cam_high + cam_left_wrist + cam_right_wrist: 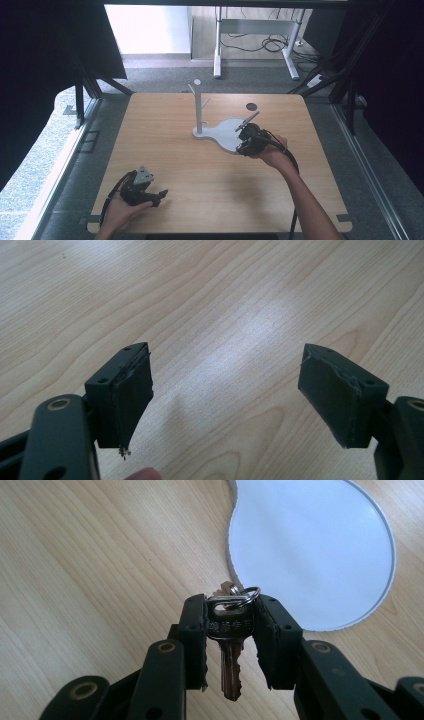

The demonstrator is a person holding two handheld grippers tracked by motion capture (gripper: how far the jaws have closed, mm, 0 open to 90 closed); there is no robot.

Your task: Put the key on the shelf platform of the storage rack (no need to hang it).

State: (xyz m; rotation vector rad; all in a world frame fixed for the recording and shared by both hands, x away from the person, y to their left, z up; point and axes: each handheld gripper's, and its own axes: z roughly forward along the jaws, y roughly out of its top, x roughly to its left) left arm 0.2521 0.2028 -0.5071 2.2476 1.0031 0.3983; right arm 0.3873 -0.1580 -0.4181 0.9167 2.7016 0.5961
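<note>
The right gripper (248,140) is hanging over the near edge of the white stand base (227,134), its jaws clamping the head of a silver key (230,630) that is dangling blade-down with its split ring (243,596) sticking up between the pads. The left gripper (150,196) is resting low over the near-left part of the wooden table (210,195), its jaws spreading wide with nothing but bare wood showing between them. The stand's white pegged post (198,107) is rising upright from the base's far-left end, with nothing hanging on its pegs.
</note>
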